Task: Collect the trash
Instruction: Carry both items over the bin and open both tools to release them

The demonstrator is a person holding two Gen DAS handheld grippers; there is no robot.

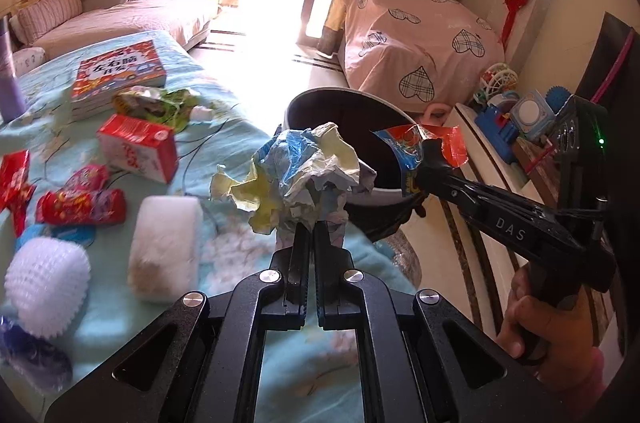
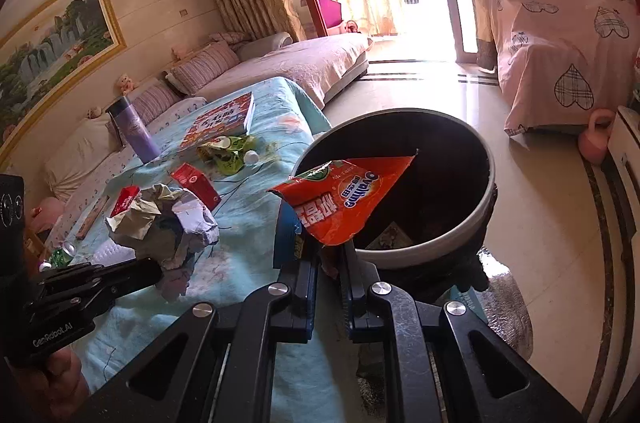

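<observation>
My left gripper (image 1: 313, 237) is shut on a crumpled ball of blue, yellow and white paper (image 1: 304, 171), held above the table's right edge close to the bin. The round bin (image 1: 340, 90), with a dark inside and a pale rim, stands just past that edge. My right gripper (image 2: 329, 251) is shut on a torn orange snack wrapper (image 2: 344, 199), which hangs over the near rim of the bin (image 2: 486, 199). The right wrist view also shows the left gripper (image 2: 154, 273) with the paper ball (image 2: 168, 227) to the left of the bin. The right gripper (image 1: 424, 163) and its wrapper (image 1: 424, 143) appear at the bin's right rim.
On the light blue tablecloth (image 1: 224, 127) lie a red carton (image 1: 138, 147), a book (image 1: 120, 71), a green wrapper (image 1: 160, 103), red sweet wrappers (image 1: 80, 205), a white sponge (image 1: 166, 247) and a white brush (image 1: 46, 287). A purple flask (image 2: 134, 131) stands at the far side. Toys (image 1: 516, 119) fill a low shelf on the right.
</observation>
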